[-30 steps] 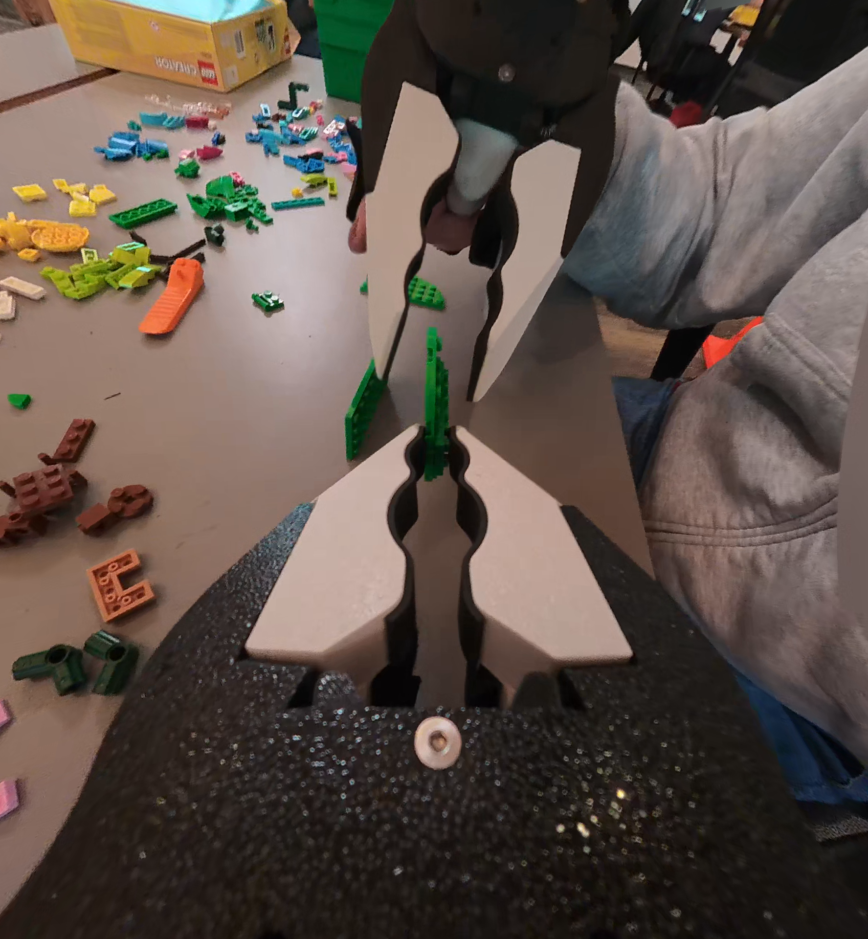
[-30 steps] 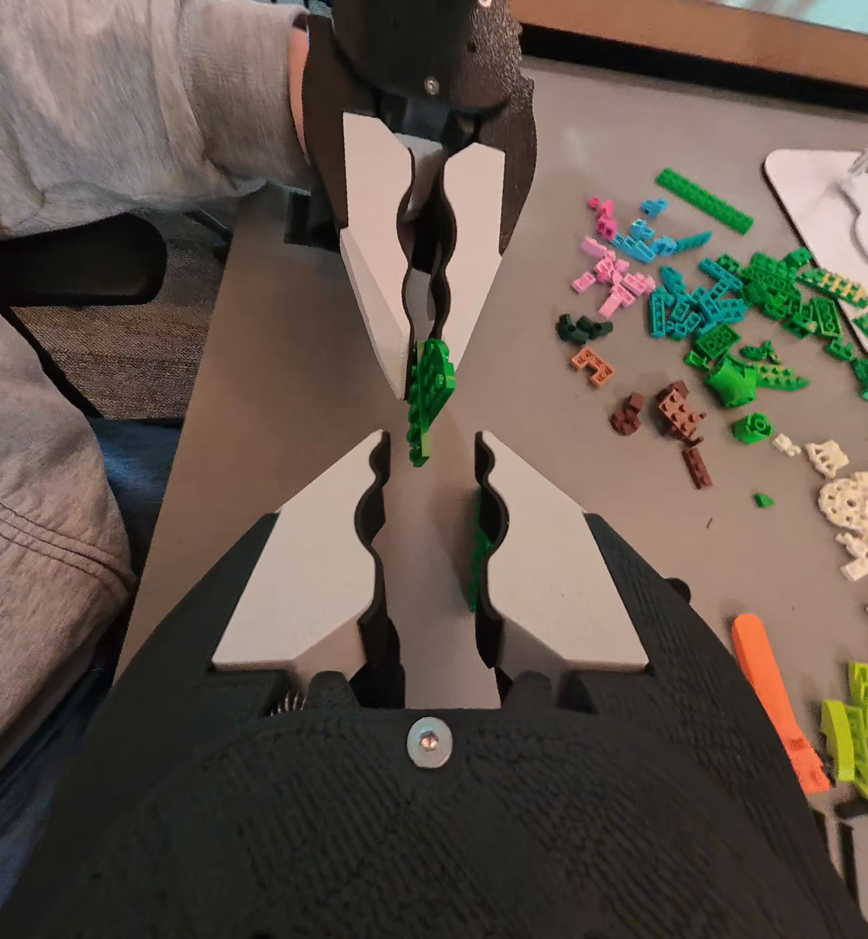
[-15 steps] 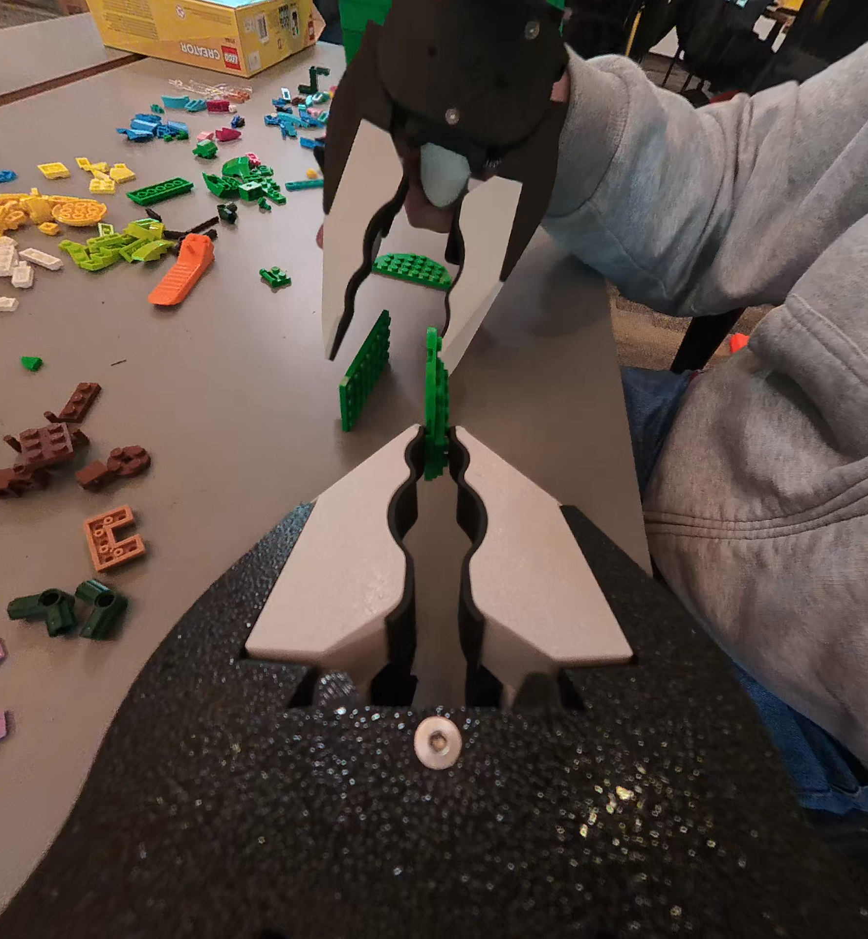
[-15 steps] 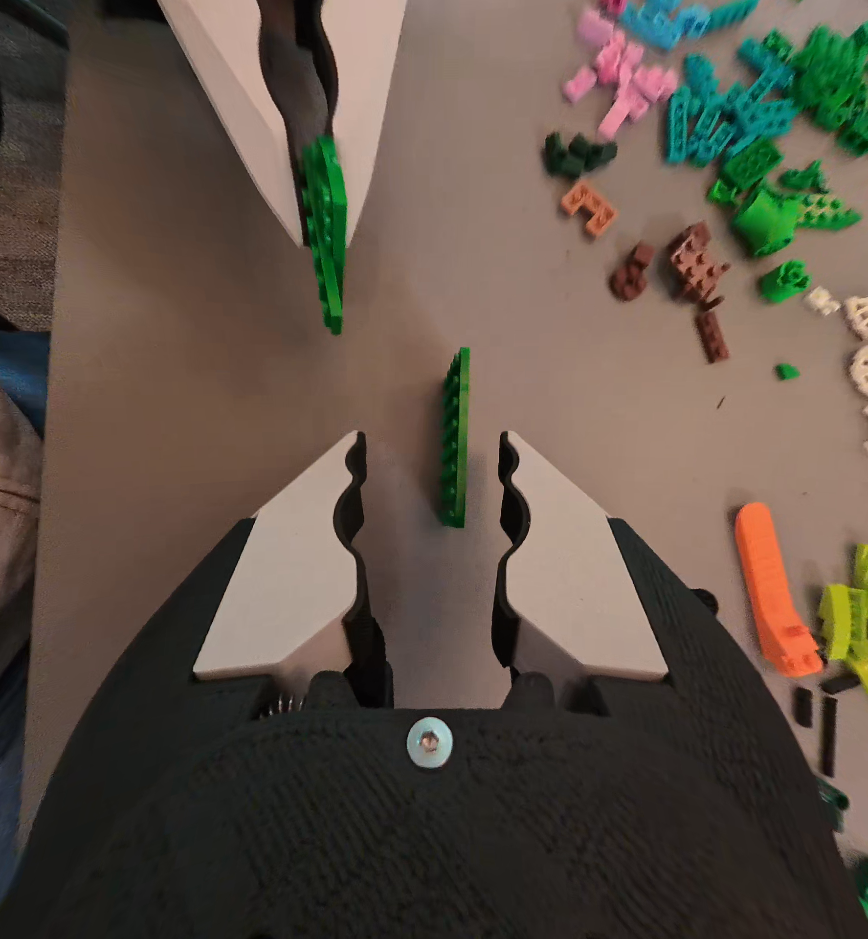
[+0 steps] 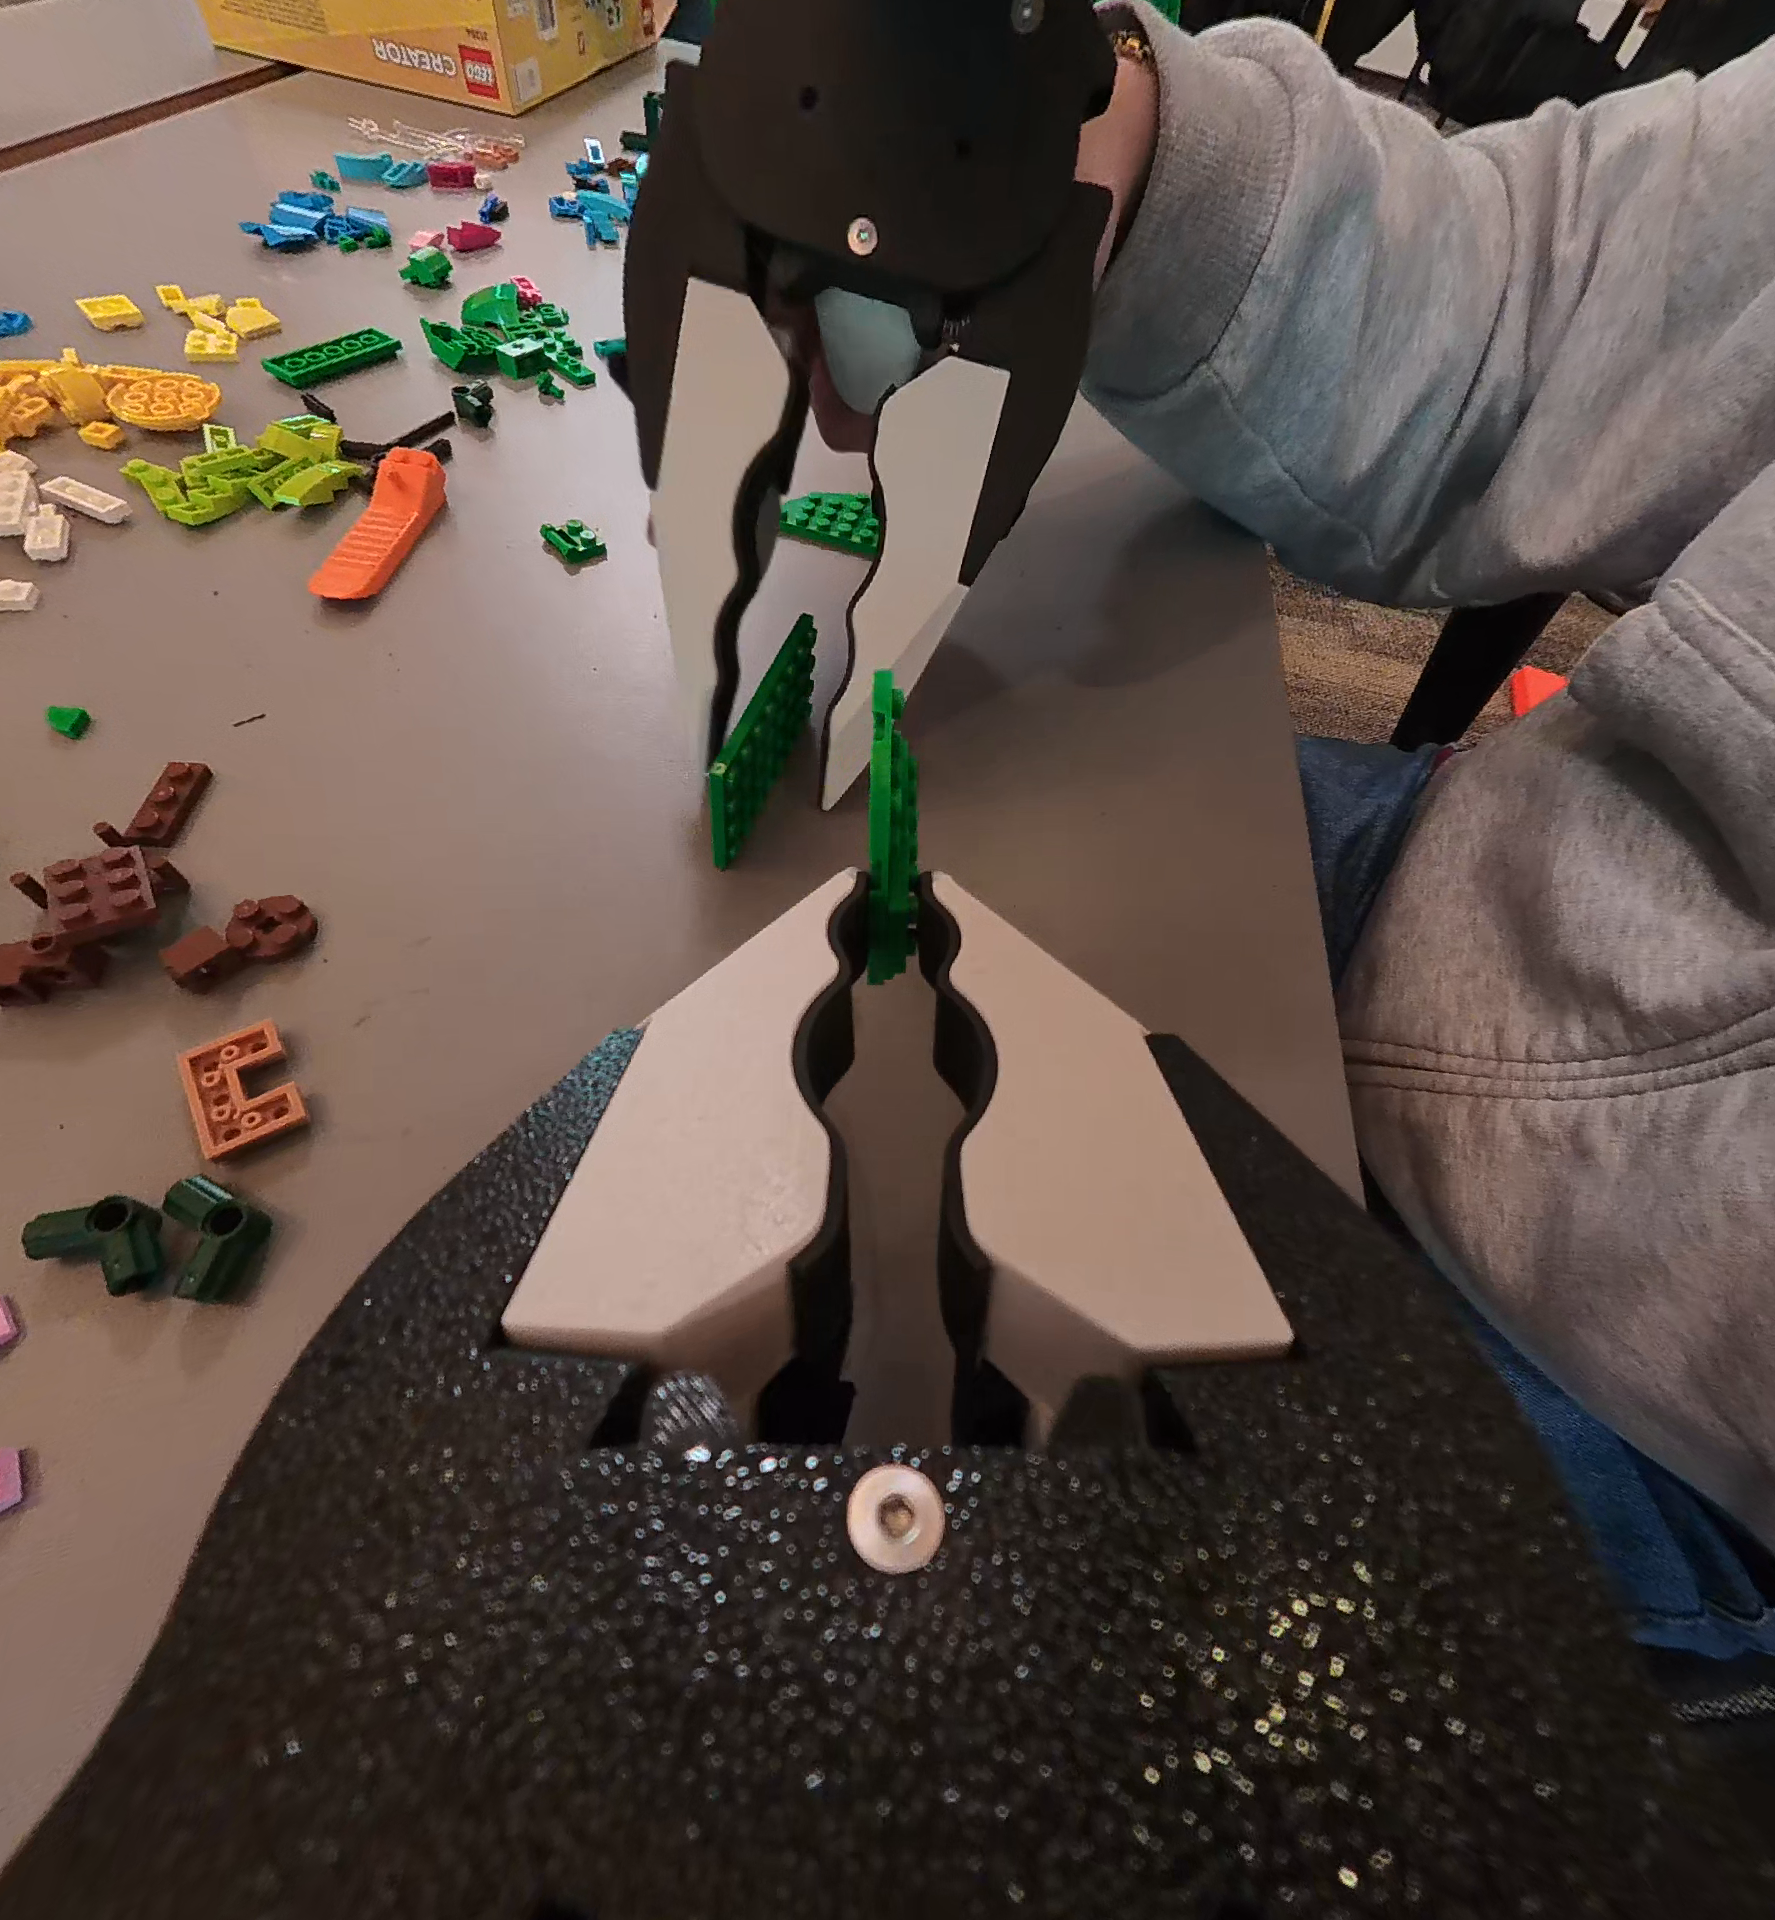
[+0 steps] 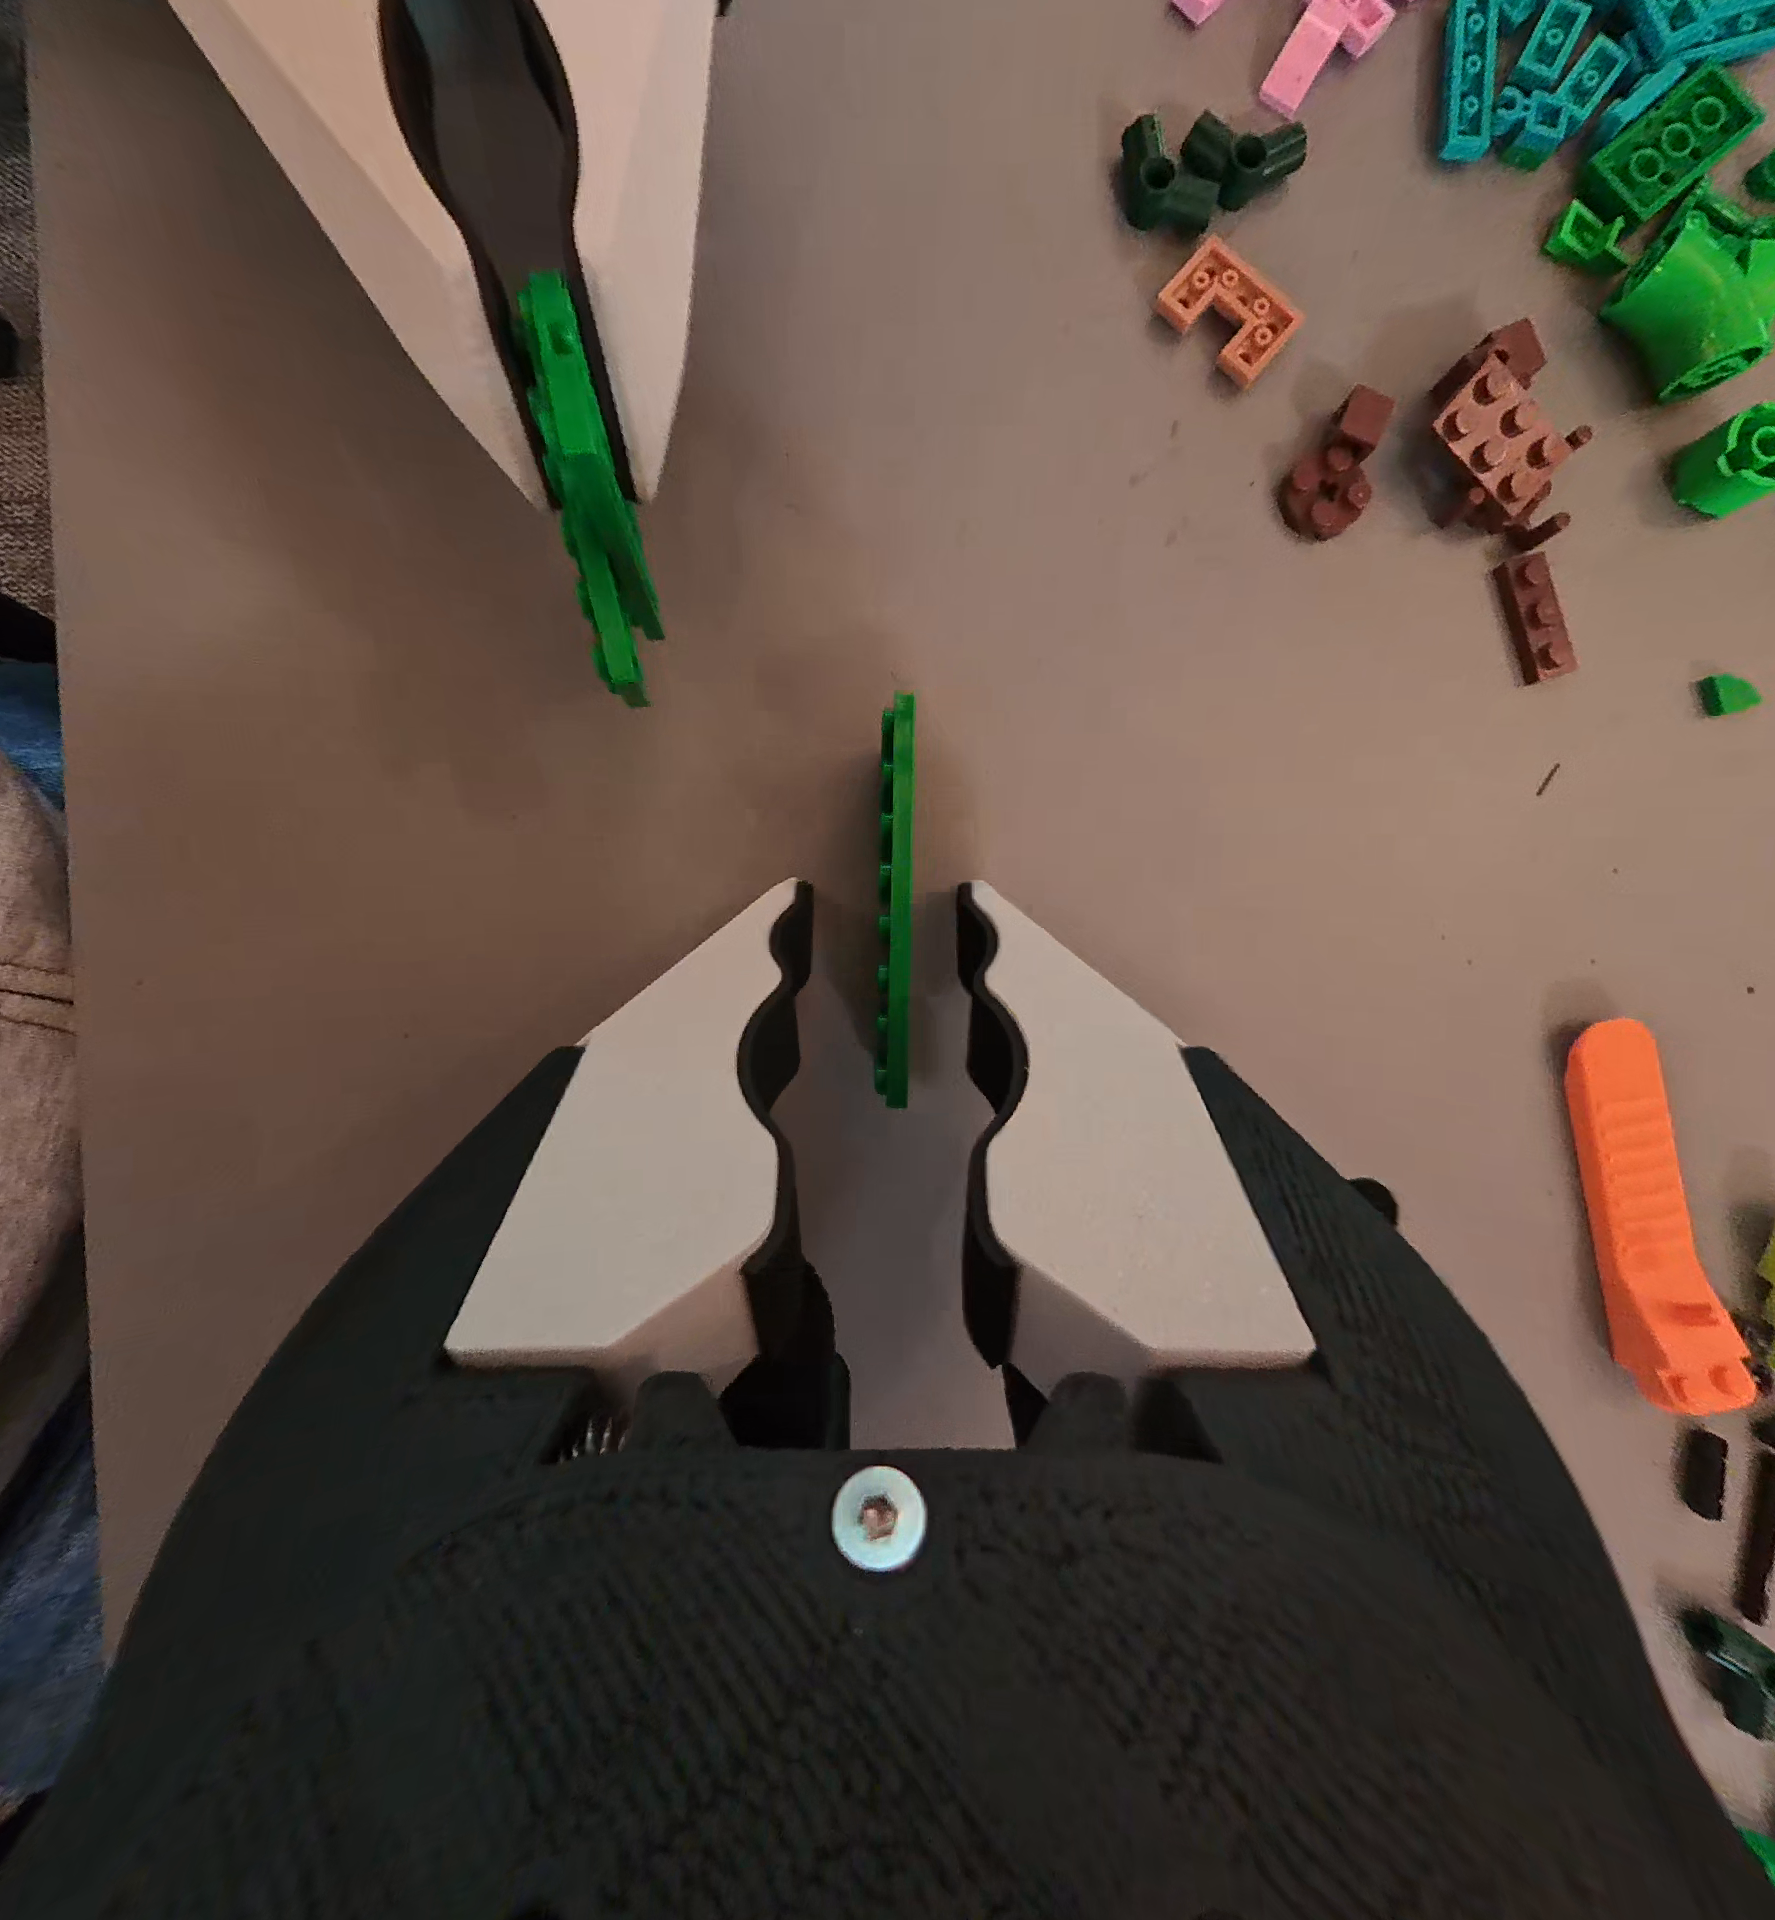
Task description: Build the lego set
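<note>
My left gripper [image 5: 888, 899] is shut on a stack of thin green plates [image 5: 888, 821], held edge-on above the grey table [image 5: 509, 748]. It also shows in the right wrist view [image 6: 592, 499], with the stack [image 6: 608, 582] sticking out past its tips. My right gripper [image 6: 883, 894] is open, its fingers on either side of a flat green plate [image 6: 895, 904] that stands on edge on the table. A gap shows between each pad and the plate. The left wrist view shows the same gripper [image 5: 774, 774] astride this plate [image 5: 763, 738].
An orange brick separator [image 6: 1652, 1216] lies to the right, with brown pieces [image 6: 1485, 436], a tan bracket piece [image 6: 1231, 307] and dark green connectors [image 6: 1205, 166] beyond. Piles of coloured bricks and a yellow box [image 5: 426, 42] lie farther off. A grey-sleeved arm [image 5: 1485, 312] is at the table's edge. Tip to tip, the grippers are about 8 cm apart.
My right gripper drew away from the left's green stack and opened wide, leaving its green plate standing on edge. Its jaws have since narrowed around the plate without touching it. The left grasp is unchanged.
</note>
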